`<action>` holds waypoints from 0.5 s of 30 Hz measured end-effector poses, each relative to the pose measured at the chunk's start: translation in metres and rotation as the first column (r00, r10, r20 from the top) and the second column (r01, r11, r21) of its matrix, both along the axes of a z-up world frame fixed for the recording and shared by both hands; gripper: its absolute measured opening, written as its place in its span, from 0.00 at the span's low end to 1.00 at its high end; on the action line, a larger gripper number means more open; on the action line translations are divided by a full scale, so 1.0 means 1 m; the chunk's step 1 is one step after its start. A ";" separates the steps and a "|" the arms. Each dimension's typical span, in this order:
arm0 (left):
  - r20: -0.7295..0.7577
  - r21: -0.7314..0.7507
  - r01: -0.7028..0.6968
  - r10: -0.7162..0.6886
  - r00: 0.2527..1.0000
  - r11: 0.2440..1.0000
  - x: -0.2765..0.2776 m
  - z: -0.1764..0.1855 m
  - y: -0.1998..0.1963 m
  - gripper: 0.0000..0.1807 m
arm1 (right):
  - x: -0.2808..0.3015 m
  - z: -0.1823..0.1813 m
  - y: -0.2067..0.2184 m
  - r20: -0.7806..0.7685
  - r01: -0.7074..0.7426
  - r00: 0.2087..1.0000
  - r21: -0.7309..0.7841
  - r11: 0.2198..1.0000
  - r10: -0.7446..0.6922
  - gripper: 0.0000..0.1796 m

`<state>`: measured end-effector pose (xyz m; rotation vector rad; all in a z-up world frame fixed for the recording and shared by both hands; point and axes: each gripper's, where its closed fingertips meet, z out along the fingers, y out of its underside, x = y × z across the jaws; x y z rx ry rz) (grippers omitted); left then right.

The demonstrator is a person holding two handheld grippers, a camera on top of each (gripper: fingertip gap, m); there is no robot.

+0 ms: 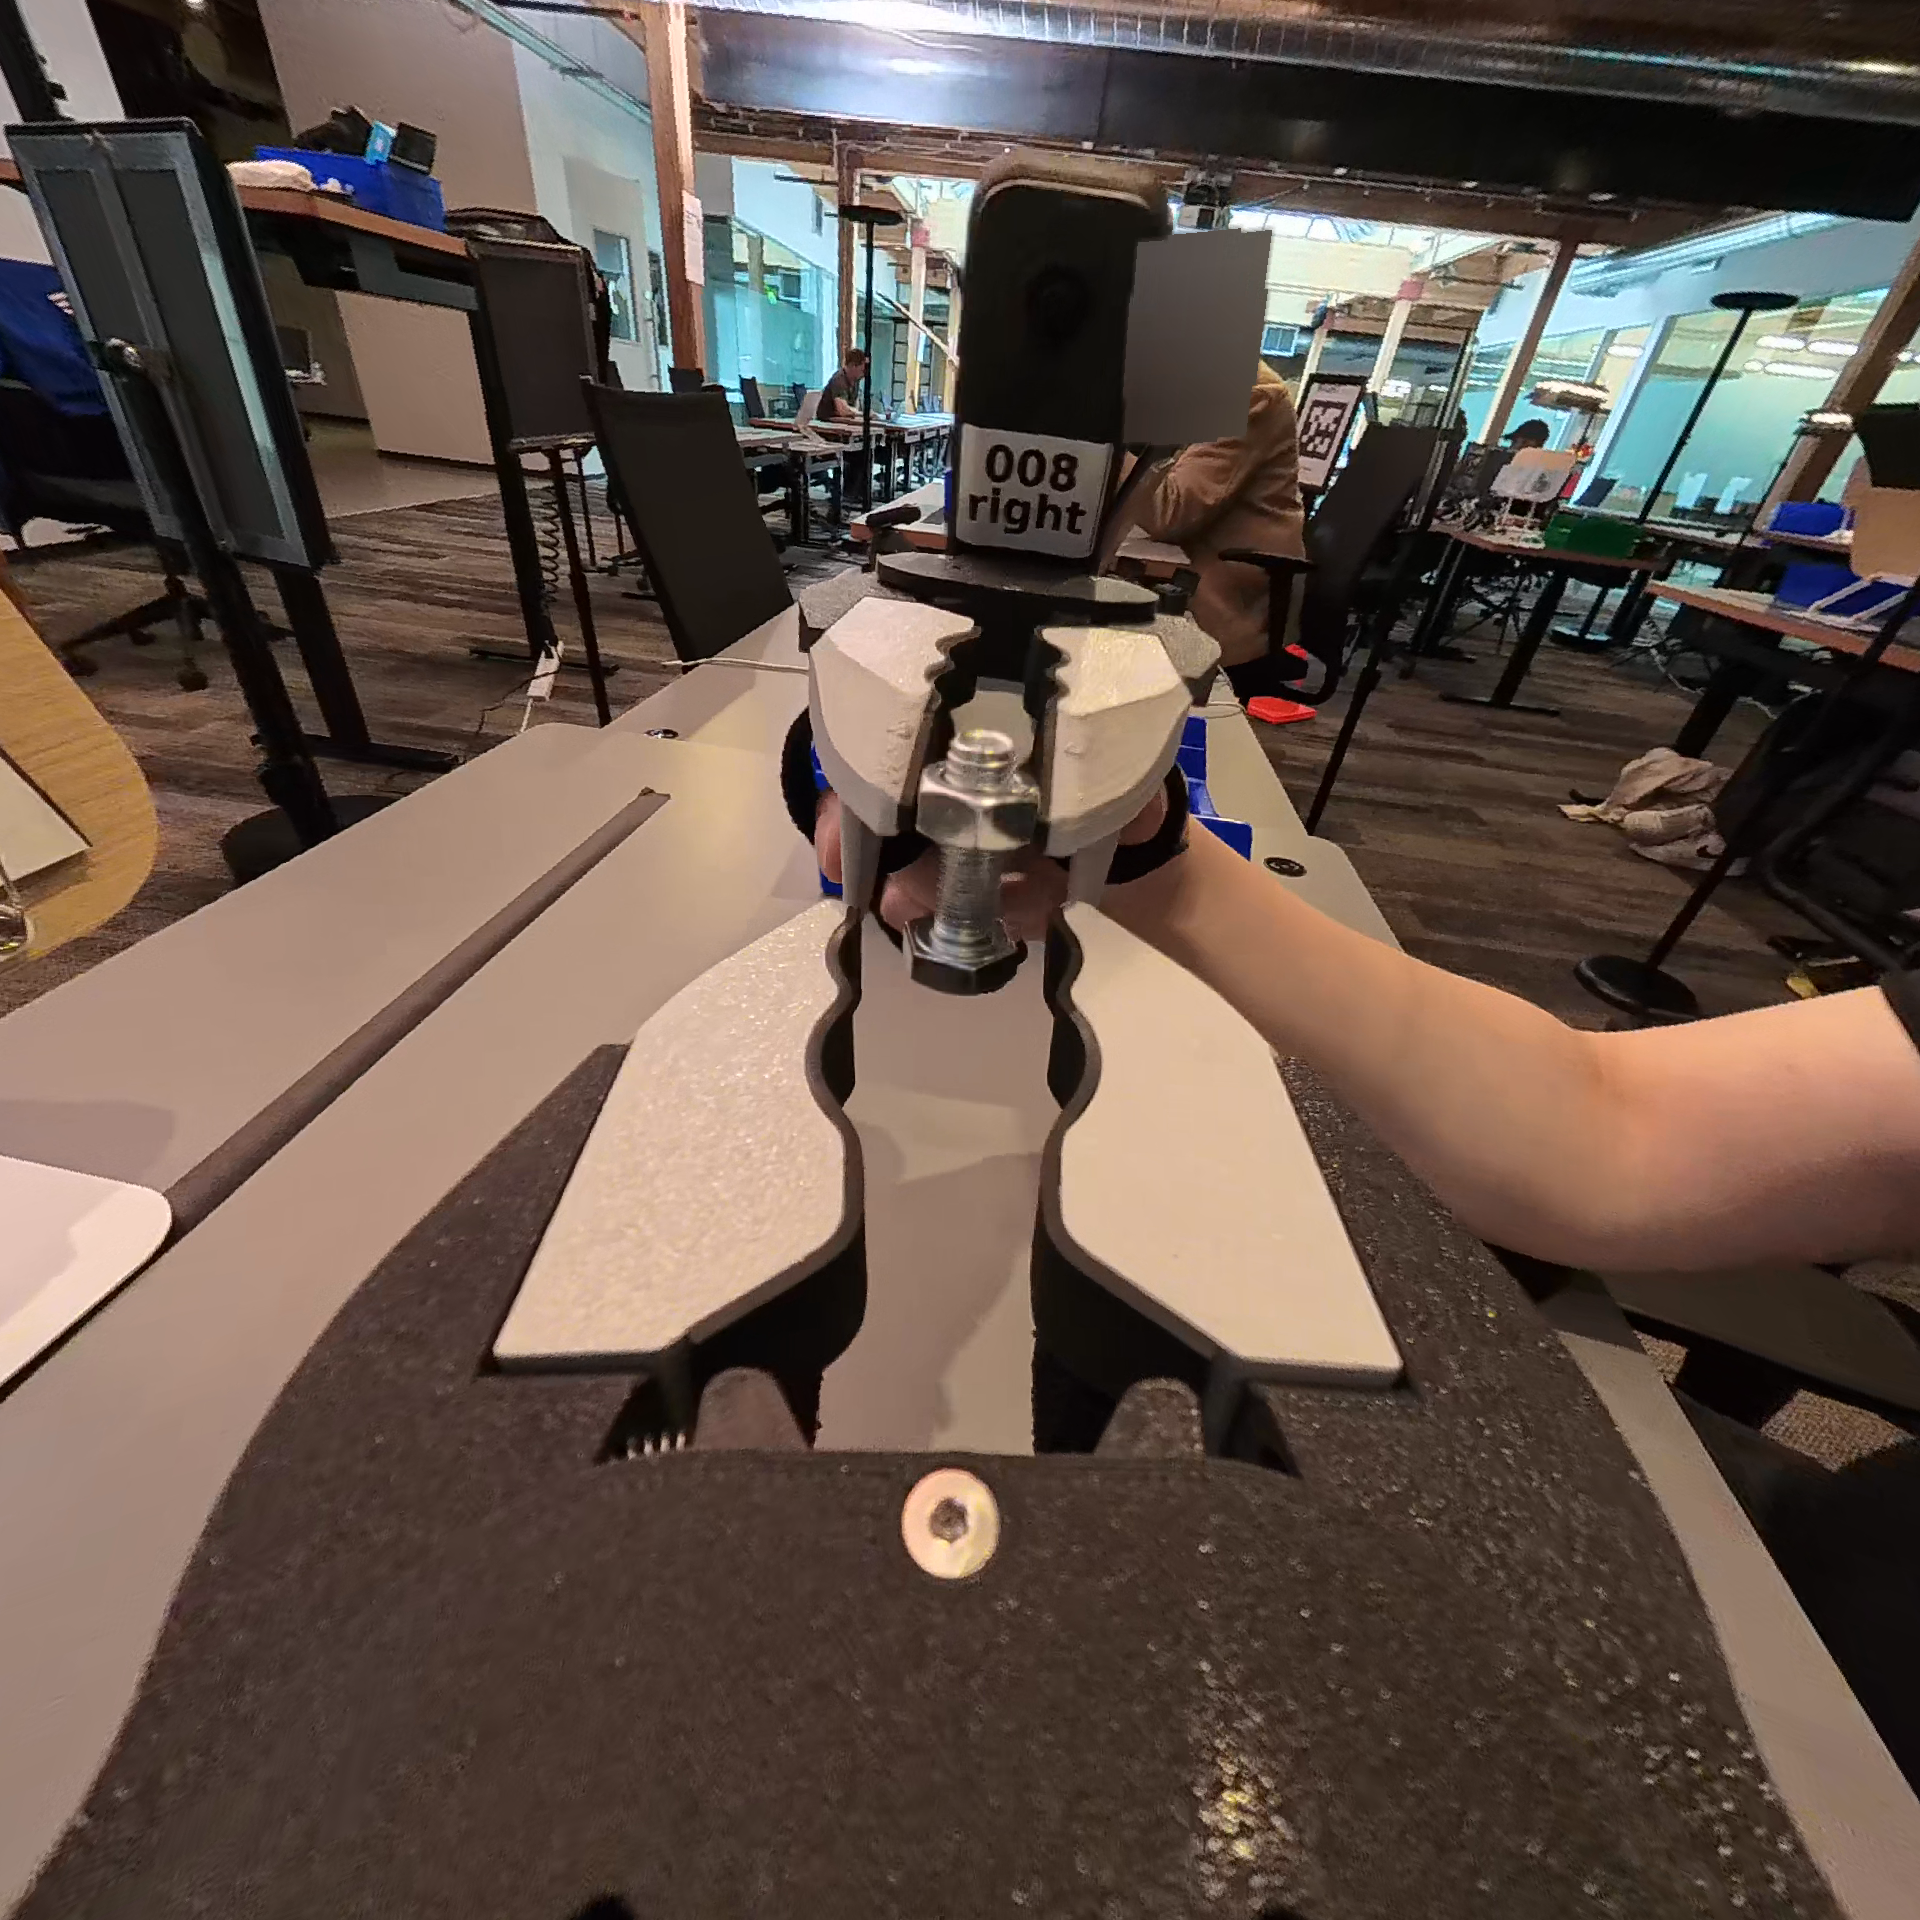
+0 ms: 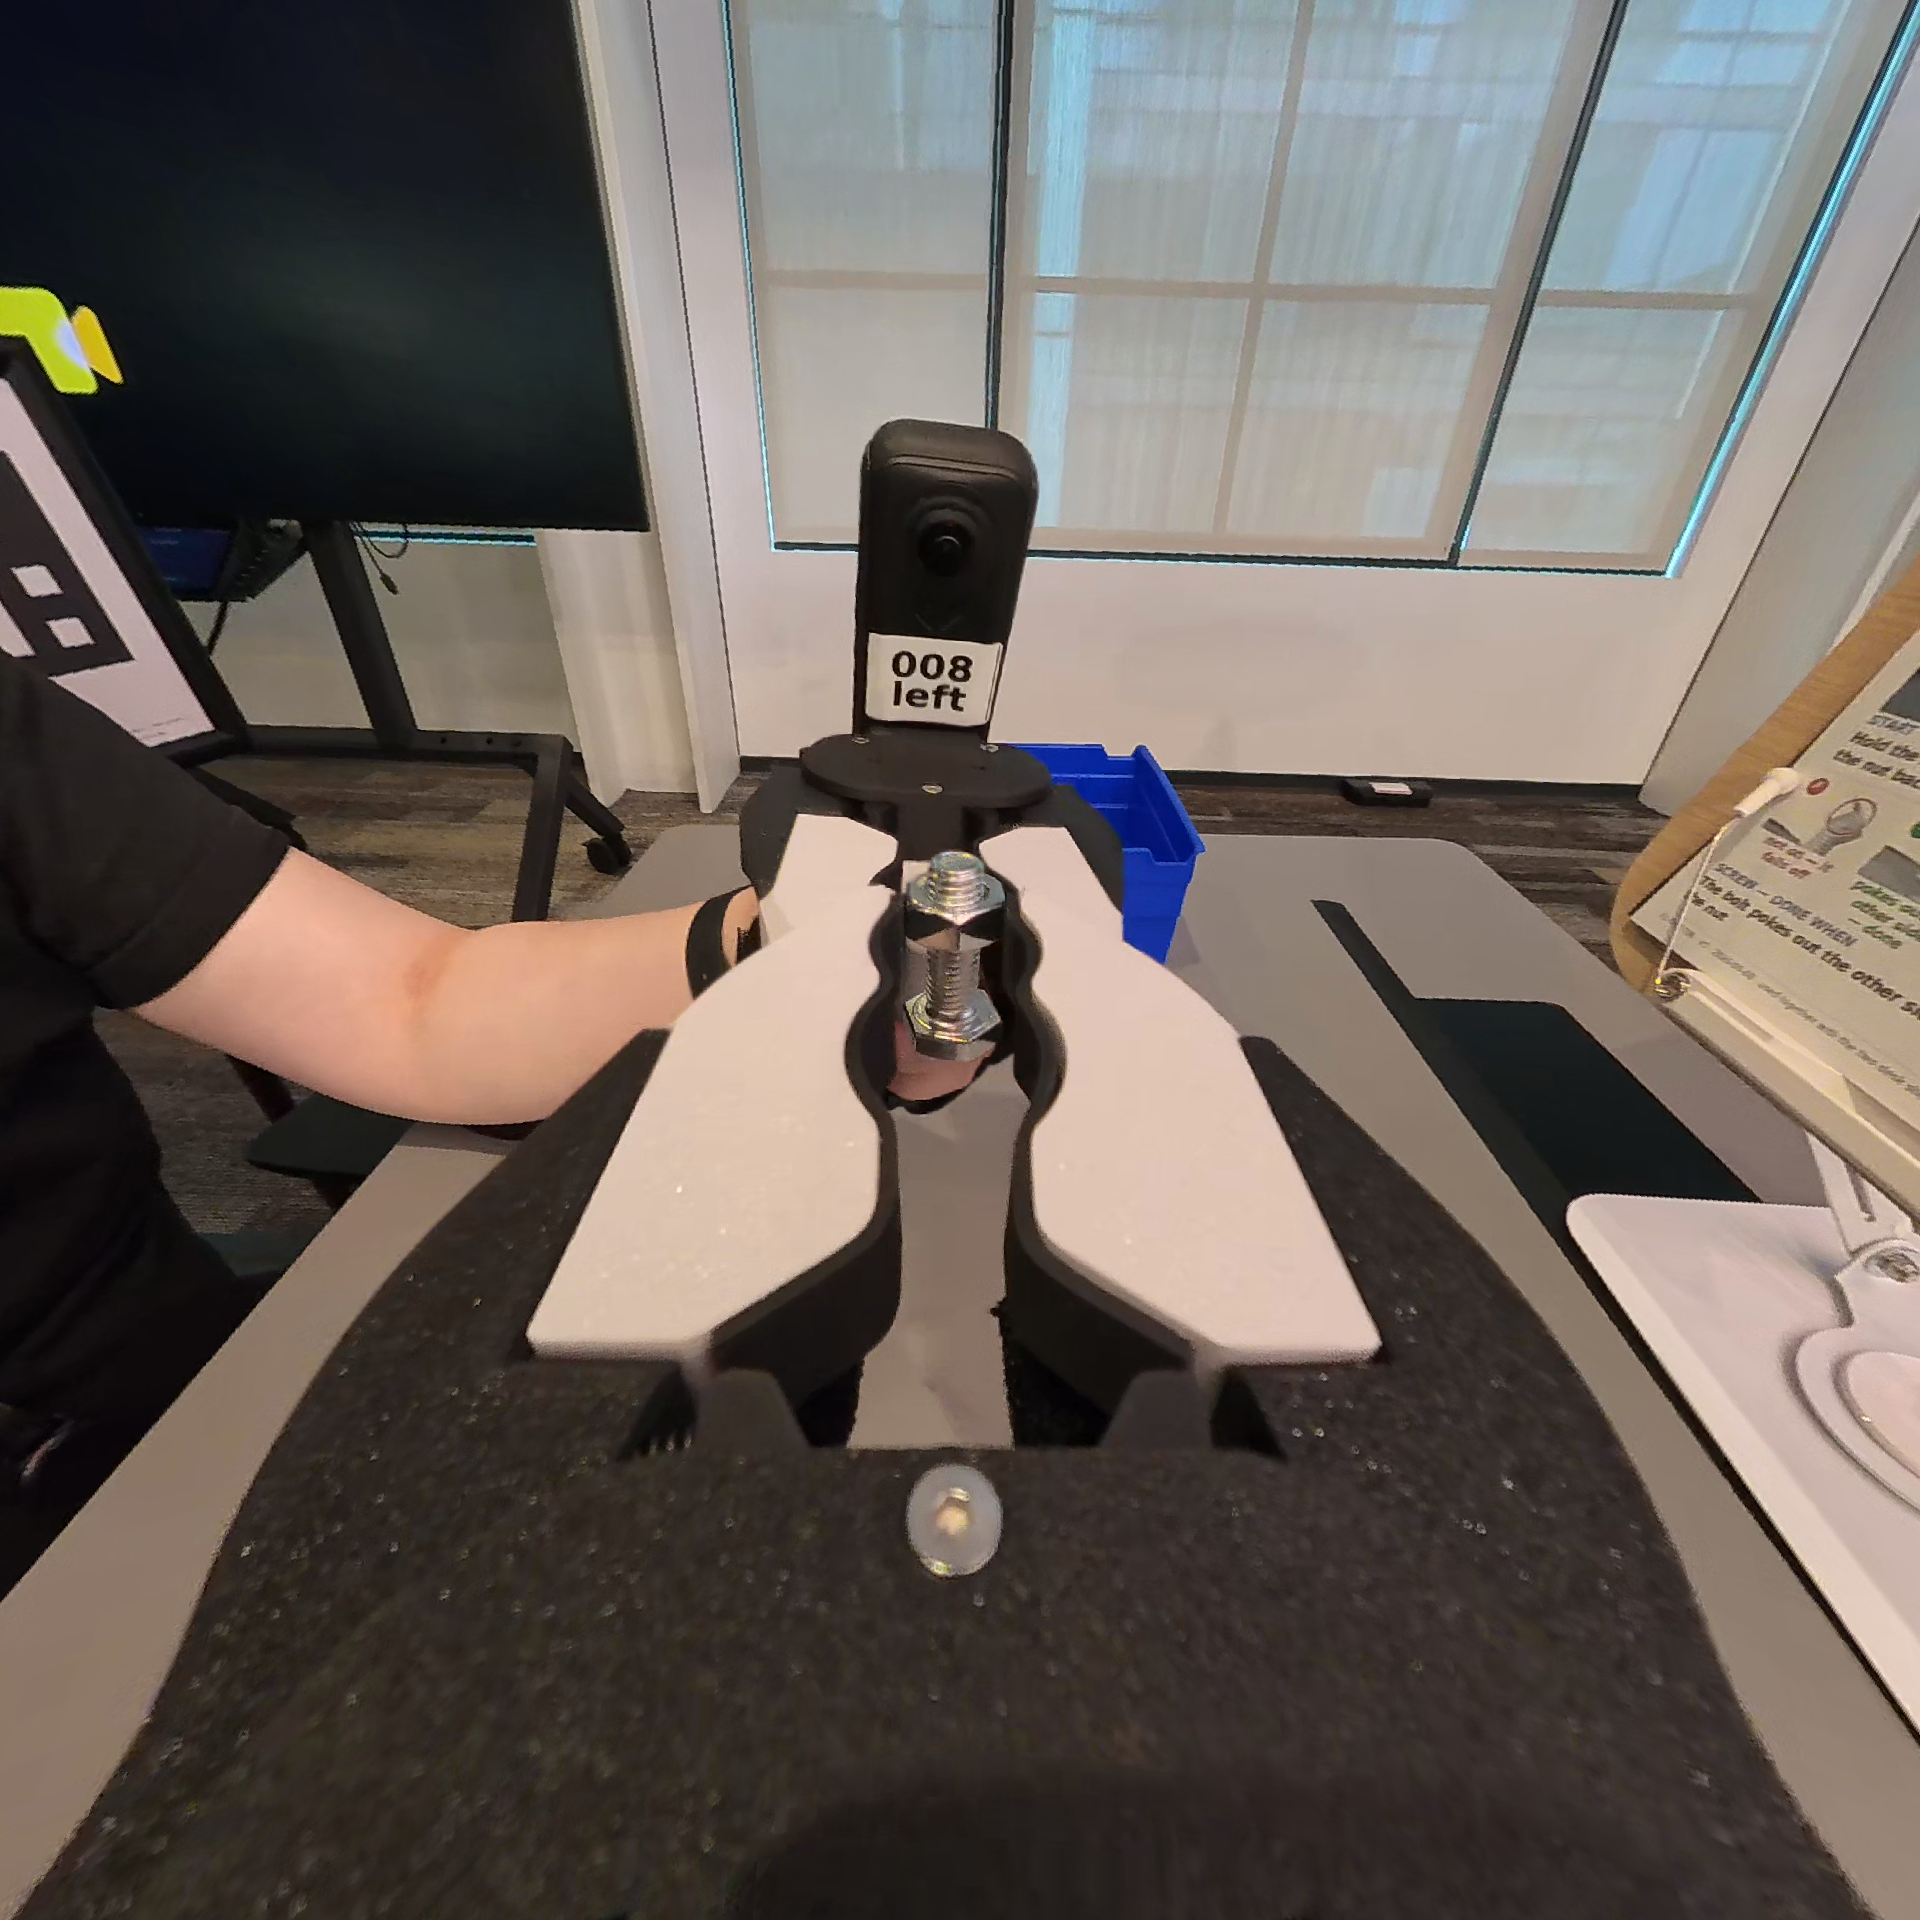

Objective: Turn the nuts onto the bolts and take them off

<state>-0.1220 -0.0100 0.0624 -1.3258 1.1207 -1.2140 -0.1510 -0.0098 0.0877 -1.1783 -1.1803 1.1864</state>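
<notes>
Flanking the head of the bolt (image 1: 961, 883), the left gripper (image 1: 954, 935) is seen parted, with gaps on both sides. The nut (image 1: 977, 802), near the thread's tip, is clamped by the right gripper (image 1: 977, 821). Most of the thread is left bare, so the turning is judged unfinished. A printed card (image 2: 1787, 883) is shown only in the right wrist view.

The left white-and-black two-finger tongs (image 1: 951, 930) stand parted, tips clear on either side of the grey threaded bolt's head (image 1: 961, 951). Facing them tip to tip, the right white-and-black tongs (image 2: 951, 914) are clamped on the silver hex nut (image 2: 951, 906). Behind each pair of tongs a bare forearm (image 1: 1507, 1122) reaches in from the side, level above the desk.
</notes>
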 end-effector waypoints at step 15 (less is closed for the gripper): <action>-0.012 0.046 -0.053 0.053 0.999 0.998 0.001 -0.003 0.006 0.10 | 0.000 -0.001 0.006 0.010 0.055 0.998 0.048 0.997 -0.056 0.09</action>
